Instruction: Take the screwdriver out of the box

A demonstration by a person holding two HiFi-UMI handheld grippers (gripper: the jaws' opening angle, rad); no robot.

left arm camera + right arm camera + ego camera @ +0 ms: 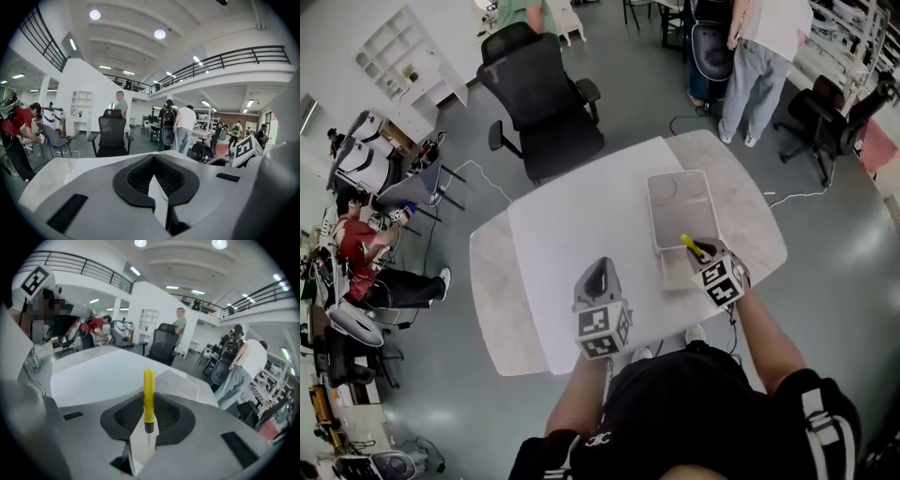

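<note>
A yellow-handled screwdriver [690,246] sticks up from my right gripper [703,253], whose jaws are shut on it at the near edge of the pale open box [656,225]. In the right gripper view the screwdriver [148,399] stands upright between the jaws of the right gripper [146,430], metal tip down, with the box [183,379] just beyond. My left gripper [600,270] hovers over the white sheet to the left of the box. In the left gripper view the left gripper [157,190] is shut with nothing in it.
The box rests on a white sheet [581,225] covering a rounded marble-look table [492,281]. A black office chair [539,103] stands beyond the far table edge. People stand at the back right [759,66] and one sits at the left [366,248].
</note>
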